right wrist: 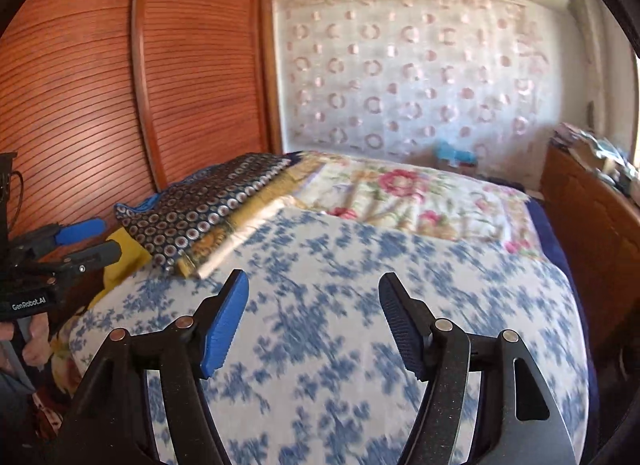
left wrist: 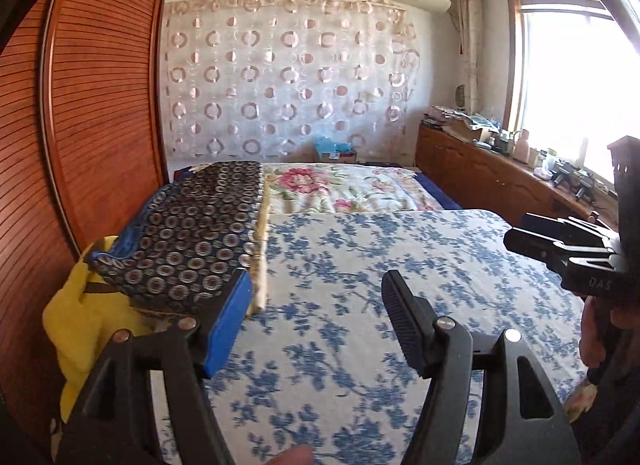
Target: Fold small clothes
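Bed: a blue-flowered sheet [left wrist: 400, 273] covers the near half of the bed, with a rose-print quilt [left wrist: 340, 189] spread beyond it toward the curtained wall.
Wardrobe: slatted wooden doors [right wrist: 120, 85] run along the bed's left edge.
Clothes stack: a dark circle-print fabric [left wrist: 192, 233] lies folded on top of a yellow-and-cream layer at the left edge of the bed, its long axis running from the near edge toward the far wall.
Yellow garment: a crumpled yellow piece [left wrist: 76, 317] sits at the near left corner, partly under the stack's near end; whether it is the next item to fold cannot be told.
Key relation: the clothes lie ahead and to the left of both pairs of jaws; no garment is spread on the sheet between them.
Nearer hand: the left gripper [left wrist: 316, 321] is the closer one, its blue pad just beside the stack's near right corner; touching or not cannot be told.
Left jaws: wide apart, holding nothing, levelled low over the sheet and pointing up the bed.
Right gripper [right wrist: 314, 321]: jaws likewise spread and empty, hovering over the middle of the sheet, well apart from the stack.
Likely next move: a judgement only, but a reach leftward by the left hand looks the shortest route to cloth.
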